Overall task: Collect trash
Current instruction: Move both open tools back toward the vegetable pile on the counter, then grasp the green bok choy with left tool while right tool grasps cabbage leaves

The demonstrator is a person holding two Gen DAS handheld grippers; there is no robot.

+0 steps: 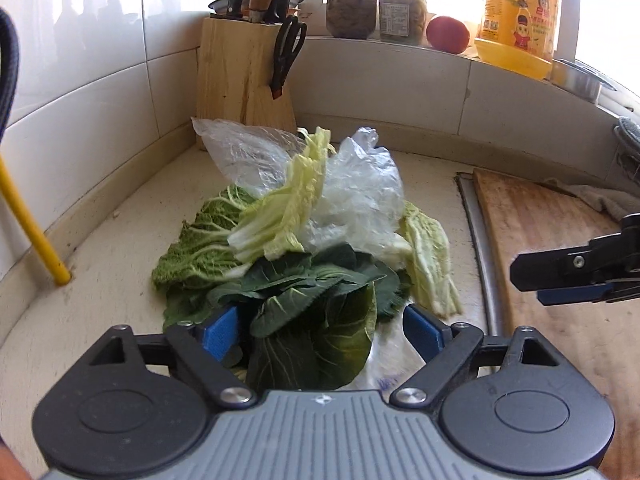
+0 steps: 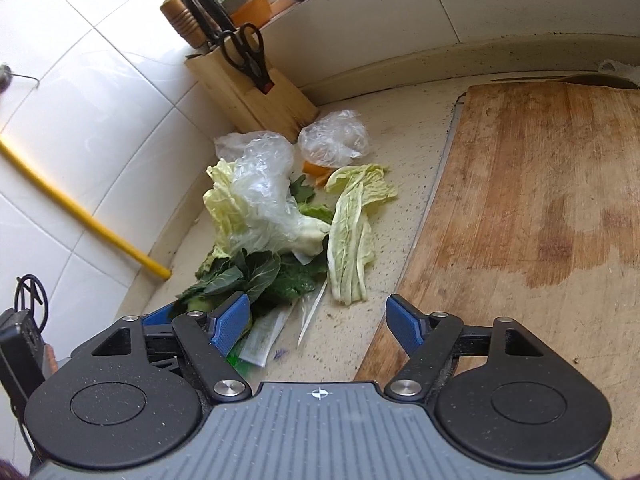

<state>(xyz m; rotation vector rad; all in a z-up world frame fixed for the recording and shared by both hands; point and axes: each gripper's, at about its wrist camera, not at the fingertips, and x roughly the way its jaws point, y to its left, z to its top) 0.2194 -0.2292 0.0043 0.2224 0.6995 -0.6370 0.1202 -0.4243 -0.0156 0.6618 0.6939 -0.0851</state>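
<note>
A pile of kitchen scraps lies on the beige counter (image 1: 120, 216). It holds dark green leaves (image 1: 316, 304), pale cabbage leaves (image 1: 280, 208) and a crumpled clear plastic bag (image 1: 356, 196). My left gripper (image 1: 322, 332) is open, its blue pads on either side of the near end of the dark leaves. My right gripper (image 2: 318, 326) is open and holds nothing; it hovers over the counter by the board's left edge. In the right wrist view the dark leaves (image 2: 248, 276), a loose cabbage leaf (image 2: 352, 236), the bag (image 2: 264, 184), a second bag (image 2: 334, 138) and a flat wrapper (image 2: 264, 336) show. The right gripper (image 1: 528, 284) enters from the right.
A wooden knife block (image 1: 244, 76) with scissors (image 1: 288, 52) stands in the corner behind the pile. A worn cutting board (image 2: 520, 200) covers the right side. A yellow pipe (image 1: 32, 216) runs down the tiled wall. Jars (image 1: 352, 8), a tomato (image 1: 448, 34) and a yellow bottle (image 1: 518, 16) sit on the sill.
</note>
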